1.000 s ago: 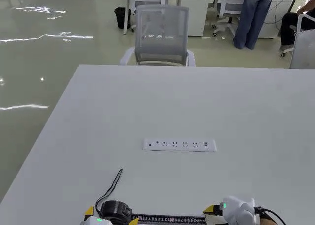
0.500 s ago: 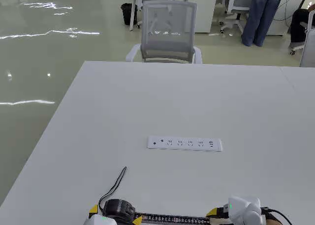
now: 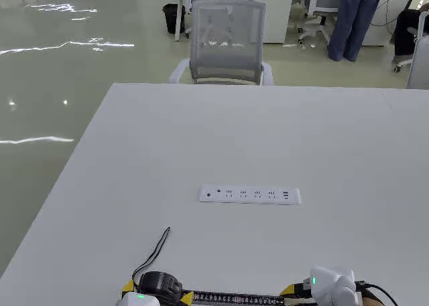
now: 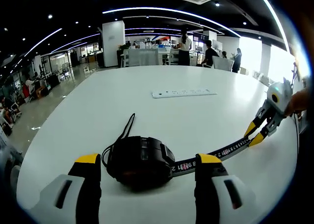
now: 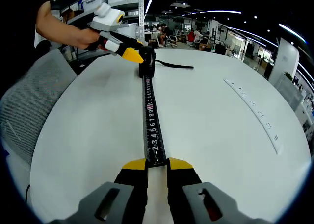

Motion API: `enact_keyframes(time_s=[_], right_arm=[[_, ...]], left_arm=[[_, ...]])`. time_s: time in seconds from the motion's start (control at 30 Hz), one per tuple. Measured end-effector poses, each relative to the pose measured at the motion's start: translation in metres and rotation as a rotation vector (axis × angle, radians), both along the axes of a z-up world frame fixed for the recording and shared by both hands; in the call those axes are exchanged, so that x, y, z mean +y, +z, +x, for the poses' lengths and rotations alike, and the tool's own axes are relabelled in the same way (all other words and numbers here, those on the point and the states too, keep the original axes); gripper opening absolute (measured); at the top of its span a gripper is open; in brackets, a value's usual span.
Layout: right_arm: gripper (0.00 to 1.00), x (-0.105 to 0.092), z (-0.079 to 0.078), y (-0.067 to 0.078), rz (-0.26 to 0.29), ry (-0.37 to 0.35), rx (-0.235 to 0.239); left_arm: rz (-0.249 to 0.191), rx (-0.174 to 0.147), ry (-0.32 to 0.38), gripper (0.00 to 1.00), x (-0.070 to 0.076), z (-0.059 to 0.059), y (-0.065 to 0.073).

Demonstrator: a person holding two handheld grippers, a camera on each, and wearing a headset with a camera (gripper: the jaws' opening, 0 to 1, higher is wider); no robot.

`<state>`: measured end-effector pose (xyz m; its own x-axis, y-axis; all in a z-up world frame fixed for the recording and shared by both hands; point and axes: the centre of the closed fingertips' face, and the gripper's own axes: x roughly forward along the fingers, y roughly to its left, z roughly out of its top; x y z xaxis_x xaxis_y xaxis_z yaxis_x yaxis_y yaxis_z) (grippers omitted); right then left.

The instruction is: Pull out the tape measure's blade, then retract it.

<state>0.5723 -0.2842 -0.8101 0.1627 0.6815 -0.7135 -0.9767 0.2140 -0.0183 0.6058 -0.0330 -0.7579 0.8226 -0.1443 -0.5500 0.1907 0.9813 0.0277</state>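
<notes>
Wide white bench (image 3: pixel 281 132) in a bright open office, glossy pale floor (image 3: pixel 47 85) off at 9 o'clock, grey mesh chair (image 3: pixel 225 41) drawn up to the far edge at 12 o'clock. Beyond the chair, at 11 o'clock, small dark bin (image 3: pixel 169 18) on the floor, contents too far off to tell. Mid-bench, white power strip (image 3: pixel 249 195) lying crosswise, clear of everything else. Down at 6 o'clock in the head view, hard against the near edge, black tape measure (image 3: pixel 159 284) with its blade (image 3: pixel 234 298) drawn out, long axis running 9 to 3 o'clock: tape measure at the 9 o'clock end, mouth facing 3 o'clock, numbered face of the blade up, low and level over the bench, contact with the surface not clear. Black wrist strap (image 3: pixel 153 251) trailing from the tape measure toward 12 o'clock, flat on the bench. Left claw (image 4: pixel 148 161) set wide about the tape measure, one yellow-tipped jaw on each side, gripping it as far as can be seen. Right claw (image 5: pixel 157 165) pinched together on the free end of the blade, near the numeral 2, well apart from the left claw. In the right gripper view, blade running straight away toward 12 o'clock to the tape measure.
</notes>
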Motion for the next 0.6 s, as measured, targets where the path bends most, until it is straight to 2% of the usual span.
enact_keyframes(time_s=[0.13,0.27,0.43,0.6], right_arm=[[0.14,-0.0001,0.0003,-0.0002,-0.003,-0.002,-0.001],[0.15,0.0003,-0.0005,0.0005,-0.016,0.029,-0.022],[0.15,0.0029,-0.0013,0.0025,0.011,0.021,0.002],[0.14,0.0024,0.0002,0.0014,-0.001,0.028,-0.009]], left_arm=[[-0.007,0.004,0.01,0.75,-0.0002,0.0007,0.0011],[-0.004,0.012,0.015,0.74,0.0026,0.0027,-0.0034],[-0.009,0.023,0.027,0.72,0.0035,0.0032,-0.0064],[-0.04,0.024,0.06,0.71,0.0046,0.0041,-0.0071]])
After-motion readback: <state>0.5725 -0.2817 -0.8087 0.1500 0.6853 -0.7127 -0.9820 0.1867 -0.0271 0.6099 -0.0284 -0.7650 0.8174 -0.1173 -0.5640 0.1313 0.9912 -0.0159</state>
